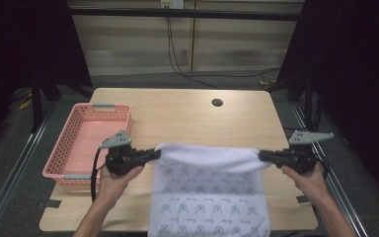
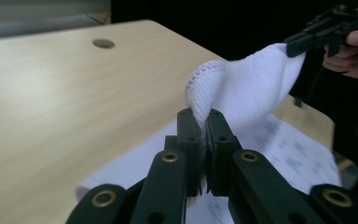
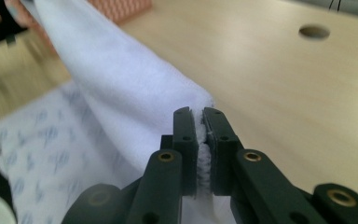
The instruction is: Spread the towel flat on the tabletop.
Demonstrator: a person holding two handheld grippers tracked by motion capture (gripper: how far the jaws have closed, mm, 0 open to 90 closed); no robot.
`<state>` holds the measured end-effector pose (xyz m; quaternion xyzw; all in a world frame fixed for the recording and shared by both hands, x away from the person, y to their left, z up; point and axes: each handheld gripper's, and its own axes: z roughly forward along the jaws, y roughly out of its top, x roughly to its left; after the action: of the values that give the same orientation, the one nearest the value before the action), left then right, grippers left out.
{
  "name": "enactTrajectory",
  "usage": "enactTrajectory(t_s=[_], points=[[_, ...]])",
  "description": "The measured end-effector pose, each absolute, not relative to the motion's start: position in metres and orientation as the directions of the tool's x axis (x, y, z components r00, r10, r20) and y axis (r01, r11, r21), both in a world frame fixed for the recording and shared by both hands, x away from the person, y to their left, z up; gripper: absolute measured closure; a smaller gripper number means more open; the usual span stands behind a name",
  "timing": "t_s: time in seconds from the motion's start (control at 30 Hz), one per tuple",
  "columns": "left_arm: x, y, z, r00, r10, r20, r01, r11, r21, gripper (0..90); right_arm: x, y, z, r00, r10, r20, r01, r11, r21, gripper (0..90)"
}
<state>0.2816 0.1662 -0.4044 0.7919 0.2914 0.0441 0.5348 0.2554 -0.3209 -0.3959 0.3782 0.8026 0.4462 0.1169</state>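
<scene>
a: our left gripper point(image 1: 154, 154) is clamped on one far corner of the towel point(image 1: 209, 197), over the table point(image 1: 187, 116) beside the pink basket point(image 1: 86, 143). if we pull unevenly, the fold skews.

b: right gripper point(image 1: 263, 157) pinches the other corner. the towel's long axis runs toward us, hanging off the near edge, lifted edge crosswise.

The towel point(image 1: 209, 197) runs off the bottom edge in the high view, so its near end is cut off. Its little blue print is too small to read, and the pink basket point(image 3: 121, 9) is mostly cropped out up top in the right gripper view.
</scene>
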Motion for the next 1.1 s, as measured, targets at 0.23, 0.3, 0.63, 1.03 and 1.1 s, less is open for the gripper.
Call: enactTrajectory(t_s=[0.23, 0.3, 0.63, 1.03, 1.1], points=[[0.242, 0.168, -0.453, 0.813, 0.49, -0.316, 0.524, -0.379, 0.762, 86.5, 0.204, -0.31, -0.45, -0.692, 0.687, 0.222, 0.625, 0.416, 0.66, 84.8], [0.239, 0.168, -0.468, 0.783, 0.516, -0.348, 0.579, -0.4, 0.71, 86.1, 0.198, -0.304, -0.465, -0.685, 0.695, 0.218, 0.652, 0.452, 0.609, 84.8], [0.245, 0.155, -0.494, 0.781, 0.538, -0.315, 0.597, -0.499, 0.628, 85.7, 0.201, -0.296, -0.485, -0.662, 0.712, 0.234, 0.693, 0.463, 0.553, 84.7], [0.289, 0.143, -0.496, 0.753, 0.598, -0.273, 0.605, -0.467, 0.645, 86.5, 0.243, -0.305, -0.489, -0.626, 0.747, 0.223, 0.701, 0.414, 0.581, 84.8], [0.299, 0.14, -0.497, 0.738, 0.613, -0.283, 0.619, -0.446, 0.647, 86.5, 0.251, -0.307, -0.49, -0.618, 0.756, 0.216, 0.701, 0.406, 0.587, 84.8]])
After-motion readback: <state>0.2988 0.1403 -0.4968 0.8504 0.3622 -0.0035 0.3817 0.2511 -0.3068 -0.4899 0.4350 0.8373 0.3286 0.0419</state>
